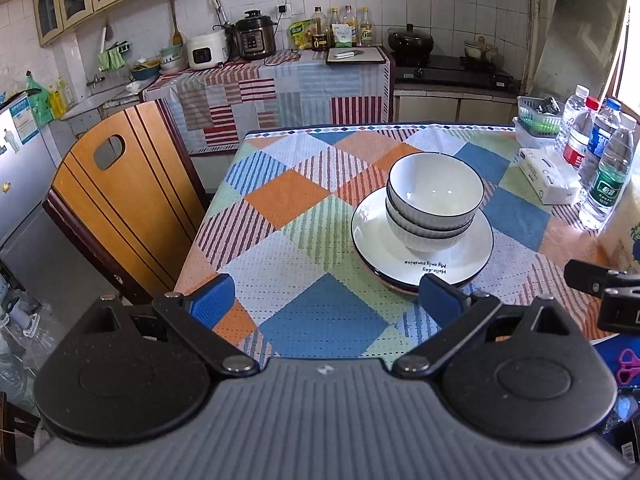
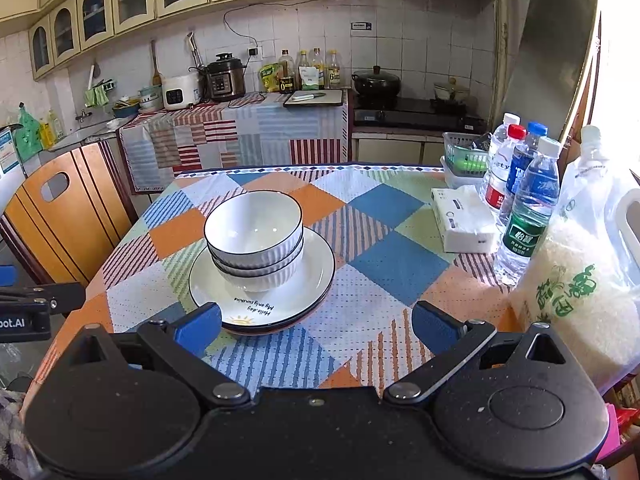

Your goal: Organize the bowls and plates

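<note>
White ribbed bowls with dark rims (image 1: 434,200) are nested in a stack on a stack of white plates (image 1: 372,236) on the checked tablecloth. The top plate carries printed words and a sun. The same bowls (image 2: 254,236) and plates (image 2: 316,276) show in the right wrist view. My left gripper (image 1: 326,300) is open and empty, at the table's near edge, just left of and in front of the plates. My right gripper (image 2: 316,326) is open and empty, in front of the plates, its left finger (image 2: 198,326) close to the plate rim.
A wooden chair (image 1: 120,200) stands at the table's left side. Water bottles (image 2: 524,196), a tissue pack (image 2: 464,220), a green basket (image 2: 466,158) and a bag of rice (image 2: 580,284) crowd the table's right side. A kitchen counter lies behind.
</note>
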A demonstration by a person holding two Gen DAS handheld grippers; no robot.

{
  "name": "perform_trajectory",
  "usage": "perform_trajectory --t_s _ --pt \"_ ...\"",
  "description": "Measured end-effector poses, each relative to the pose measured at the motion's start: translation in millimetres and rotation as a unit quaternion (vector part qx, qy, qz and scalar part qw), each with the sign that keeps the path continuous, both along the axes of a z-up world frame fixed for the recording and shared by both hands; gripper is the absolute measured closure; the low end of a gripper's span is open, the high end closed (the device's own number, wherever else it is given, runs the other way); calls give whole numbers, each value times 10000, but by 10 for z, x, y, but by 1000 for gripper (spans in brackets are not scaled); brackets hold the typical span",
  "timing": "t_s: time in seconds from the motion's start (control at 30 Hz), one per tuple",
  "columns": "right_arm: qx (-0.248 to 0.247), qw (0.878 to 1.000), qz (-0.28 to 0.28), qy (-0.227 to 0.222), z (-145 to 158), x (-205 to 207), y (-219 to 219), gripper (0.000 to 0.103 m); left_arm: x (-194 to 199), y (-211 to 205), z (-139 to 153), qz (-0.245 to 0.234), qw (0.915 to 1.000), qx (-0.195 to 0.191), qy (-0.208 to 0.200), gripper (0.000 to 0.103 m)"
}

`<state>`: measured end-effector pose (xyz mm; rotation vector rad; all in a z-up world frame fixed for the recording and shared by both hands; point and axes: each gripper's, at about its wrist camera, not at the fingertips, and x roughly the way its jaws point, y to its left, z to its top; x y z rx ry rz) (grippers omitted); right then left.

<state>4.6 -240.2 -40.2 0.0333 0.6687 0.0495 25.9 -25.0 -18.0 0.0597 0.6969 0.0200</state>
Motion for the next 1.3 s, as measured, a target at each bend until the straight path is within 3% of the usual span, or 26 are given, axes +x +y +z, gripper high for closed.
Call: perform_trajectory --t_s 0.37,1.0,1.3 --pt "-130 9999 -89 -61 24 -25 26 1 59 42 -86 194 9995 -44 263 3" --pt "-120 9999 -87 6 -3 -19 51 1 29 -19 -72 71 9999 -8 124 3" --pt "-112 9999 -58 31 -17 -24 32 1 41 -17 -82 14 9997 -27 253 3"
